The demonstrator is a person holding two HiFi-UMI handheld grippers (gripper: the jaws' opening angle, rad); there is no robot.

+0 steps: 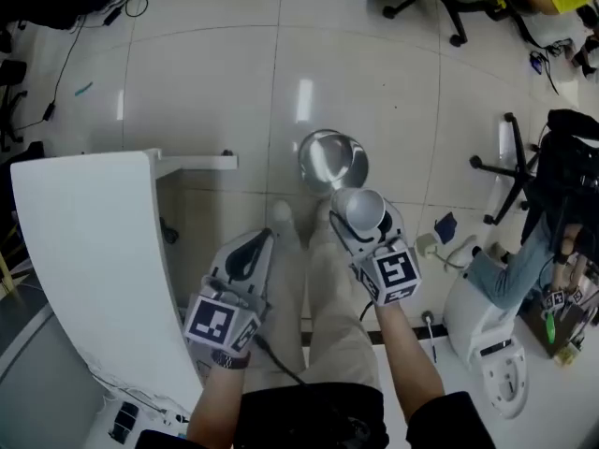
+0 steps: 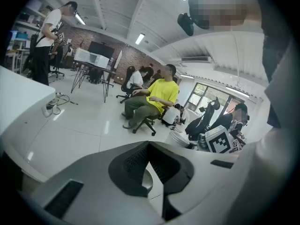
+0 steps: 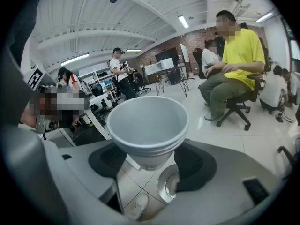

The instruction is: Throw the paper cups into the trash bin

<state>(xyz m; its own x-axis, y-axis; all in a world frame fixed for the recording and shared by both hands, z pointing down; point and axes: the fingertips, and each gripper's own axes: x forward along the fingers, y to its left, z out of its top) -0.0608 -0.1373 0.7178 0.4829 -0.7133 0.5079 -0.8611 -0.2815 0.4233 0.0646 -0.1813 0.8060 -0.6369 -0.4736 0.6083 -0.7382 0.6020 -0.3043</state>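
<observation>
Right, the right gripper (image 1: 367, 221) had the paper cups (image 1: 363, 210) between its jaws, a nested stack with several rims showing one inside another. In the right gripper view the jaws stood wide and the dark pads (image 3: 194, 165) pressed on the lower part of the stack from both sides. The mouth of the cups (image 3: 147, 125) faced the camera and nothing lay inside them.

And the trash bin (image 1: 333, 160), a round shiny metal one, stood on the tiled floor (image 1: 215, 82) at twelve o'clock from the cups in the head view, its near rim just beside them in the picture. From the right gripper view the bin (image 3: 168, 184) showed below the stack, through the gap between the jaws.

Over at eight o'clock from the right gripper, the left gripper (image 1: 255, 251) was narrow, its jaw tips meeting with nothing between them, and it was pointed out over the floor. A white tabletop (image 1: 84, 241) curved along at nine o'clock from it. Beyond, a person in a yellow shirt (image 3: 239, 50) sat on a wheeled chair (image 3: 236, 109), well apart from the bin.
</observation>
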